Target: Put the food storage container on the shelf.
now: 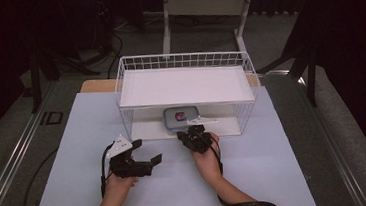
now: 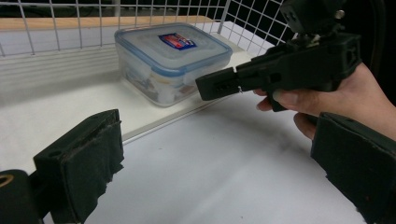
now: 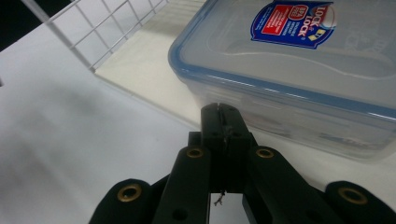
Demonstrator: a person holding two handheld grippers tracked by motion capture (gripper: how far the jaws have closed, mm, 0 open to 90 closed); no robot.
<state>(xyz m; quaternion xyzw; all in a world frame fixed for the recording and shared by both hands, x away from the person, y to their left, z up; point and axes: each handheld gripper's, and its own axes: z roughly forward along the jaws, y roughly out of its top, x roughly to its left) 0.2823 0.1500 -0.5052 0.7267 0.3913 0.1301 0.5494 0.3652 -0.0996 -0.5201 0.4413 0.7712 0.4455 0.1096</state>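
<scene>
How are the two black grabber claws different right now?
The left gripper has its jaws wide apart with nothing between them; the right gripper has its jaws pressed together, also empty. The left sits away from the plastic box; the right points its tip at that box. Both are black and hand-held.

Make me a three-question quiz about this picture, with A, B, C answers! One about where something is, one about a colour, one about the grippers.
1. Where is the food box?
A. on the rack's top shelf
B. under the top shelf
C. on the floor

2. What colour is the lid's rim?
A. blue
B. green
C. yellow

3. How are the right gripper's jaws?
A. wide open
B. shut, empty
C. shut on the box

Answers: 1 B, the high view shows the box below the white shelf. 2 A, a blue band edges the lid. 3 B, the jaws meet with nothing between, just short of the box.
</scene>
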